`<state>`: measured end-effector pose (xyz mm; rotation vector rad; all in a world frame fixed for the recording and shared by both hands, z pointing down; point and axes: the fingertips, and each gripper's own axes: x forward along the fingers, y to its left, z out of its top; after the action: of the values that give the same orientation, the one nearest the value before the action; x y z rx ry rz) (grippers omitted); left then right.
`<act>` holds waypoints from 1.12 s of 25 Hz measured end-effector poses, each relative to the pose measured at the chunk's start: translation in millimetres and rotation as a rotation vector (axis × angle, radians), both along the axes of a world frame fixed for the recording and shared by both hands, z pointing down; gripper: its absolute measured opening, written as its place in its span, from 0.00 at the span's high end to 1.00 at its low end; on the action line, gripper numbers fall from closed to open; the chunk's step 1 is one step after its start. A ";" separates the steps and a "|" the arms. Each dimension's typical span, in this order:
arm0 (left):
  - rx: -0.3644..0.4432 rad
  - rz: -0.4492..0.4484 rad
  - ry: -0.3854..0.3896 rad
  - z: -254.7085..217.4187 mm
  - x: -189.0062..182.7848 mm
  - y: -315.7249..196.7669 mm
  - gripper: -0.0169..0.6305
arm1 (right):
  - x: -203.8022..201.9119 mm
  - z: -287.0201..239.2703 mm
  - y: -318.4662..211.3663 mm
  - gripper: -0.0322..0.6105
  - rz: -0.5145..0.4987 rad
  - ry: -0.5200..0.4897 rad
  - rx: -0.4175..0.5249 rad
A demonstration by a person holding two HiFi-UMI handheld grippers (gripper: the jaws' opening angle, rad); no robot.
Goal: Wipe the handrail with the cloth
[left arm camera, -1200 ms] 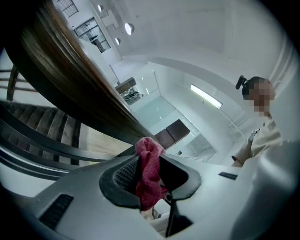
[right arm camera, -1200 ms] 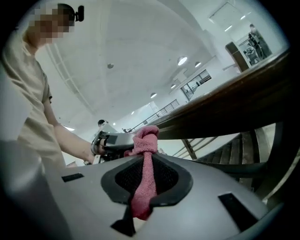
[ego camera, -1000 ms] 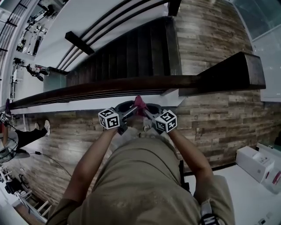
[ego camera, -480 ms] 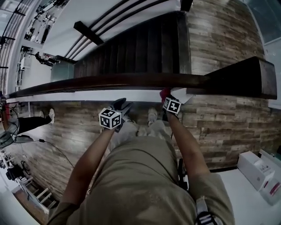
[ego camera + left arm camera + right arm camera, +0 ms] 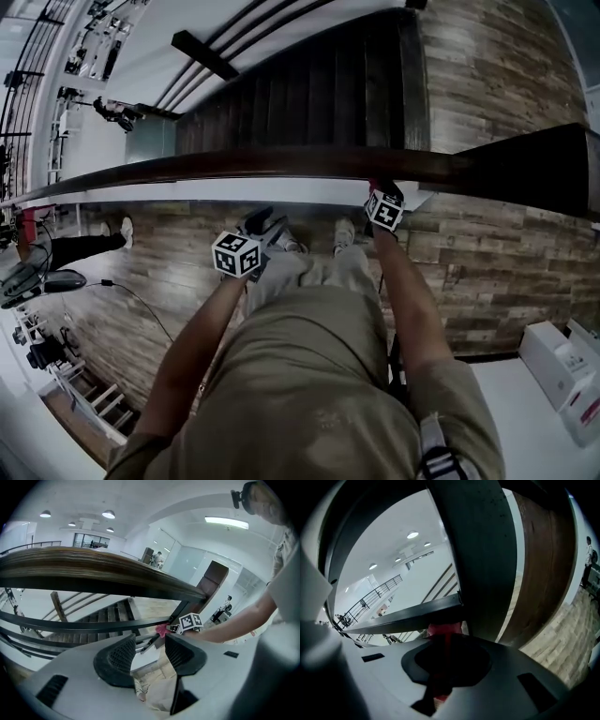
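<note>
A dark staircase (image 5: 309, 94) is seen at 12 o'clock, wood-plank floor (image 5: 497, 253) at 3, white boxes (image 5: 555, 364) at 4.

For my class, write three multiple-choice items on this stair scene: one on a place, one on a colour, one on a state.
1. The right hand-held gripper is: A on the floor; B at the handrail; C on the stairs.
2. The cloth is: A blue; B white; C red.
3. The left hand-held gripper is: A open, empty; B shut on the cloth; C shut on the handrail.
Answers: B, the head view shows it at the handrail; C, red shows between the right jaws; A, its jaws stand apart with nothing between.
</note>
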<state>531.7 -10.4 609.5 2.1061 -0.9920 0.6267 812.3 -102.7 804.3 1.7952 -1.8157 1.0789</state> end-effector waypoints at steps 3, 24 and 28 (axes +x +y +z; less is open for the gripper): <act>-0.002 -0.032 -0.008 2.5 -14.4 -2.4 0.66 | -1.5 -3.4 0.2 0.89 -0.049 0.042 0.018; 0.044 -0.057 -0.076 6.0 -180.5 -13.2 0.83 | -168.8 -11.3 1.0 0.89 -0.213 0.123 -0.019; 0.055 -0.048 -0.079 5.8 -226.2 -17.7 0.89 | -209.0 -15.5 1.9 0.89 -0.204 0.137 -0.023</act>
<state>305.6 -28.1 615.3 2.1127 -1.1127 0.6701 603.3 -100.8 788.8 1.5887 -1.8485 0.8745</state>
